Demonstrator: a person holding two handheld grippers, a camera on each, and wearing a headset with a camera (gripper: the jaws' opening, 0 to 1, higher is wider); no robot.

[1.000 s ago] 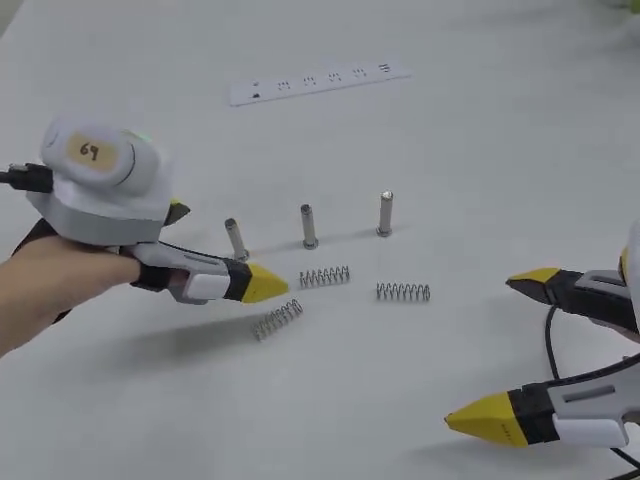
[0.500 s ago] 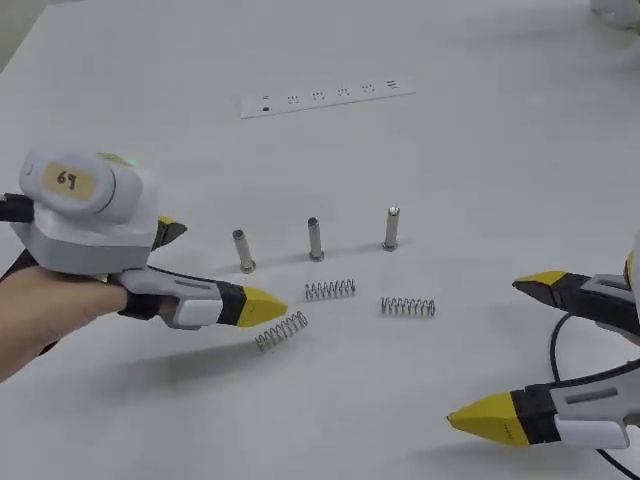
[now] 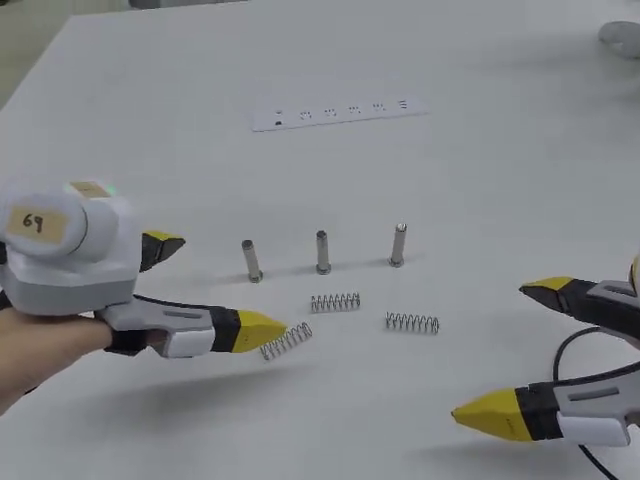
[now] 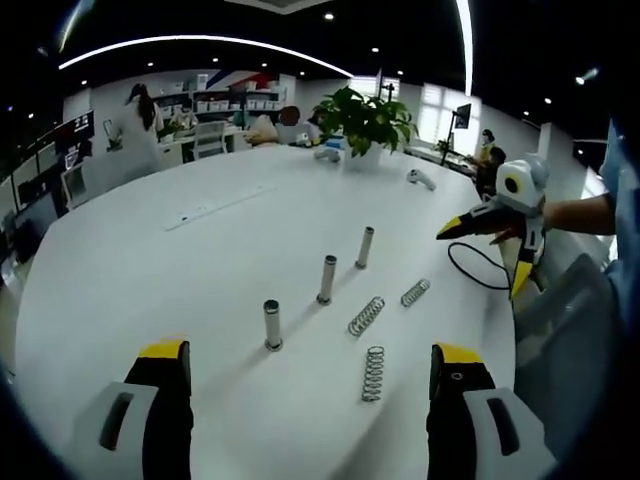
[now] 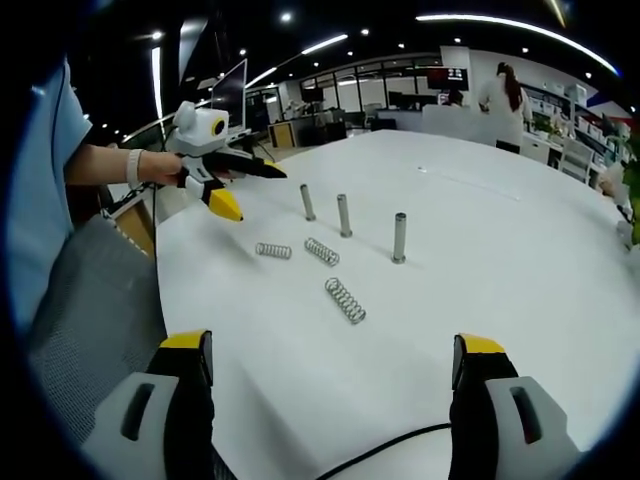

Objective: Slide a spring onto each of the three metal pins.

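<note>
Three upright metal pins (image 3: 251, 261) (image 3: 322, 252) (image 3: 398, 245) stand in a row on the white table. Three loose springs lie in front of them: left spring (image 3: 286, 341), middle spring (image 3: 335, 302), right spring (image 3: 412, 322). My left gripper (image 3: 215, 285) is open, and its near yellow tip lies just left of the left spring. The left gripper view has that spring (image 4: 373, 373) between the open jaws, with the nearest pin (image 4: 271, 325) beyond. My right gripper (image 3: 497, 350) stands open at the right, apart from the right spring (image 5: 344, 300).
A white power strip (image 3: 340, 112) lies farther back on the table. A black cable (image 3: 560, 350) loops beside the right gripper. A potted plant (image 4: 365, 120) stands at the table's far end, with people and desks beyond.
The head camera has shifted. My left gripper has come nearer and lower, so its near tip now sits beside the left spring. The right gripper has hardly moved.
</note>
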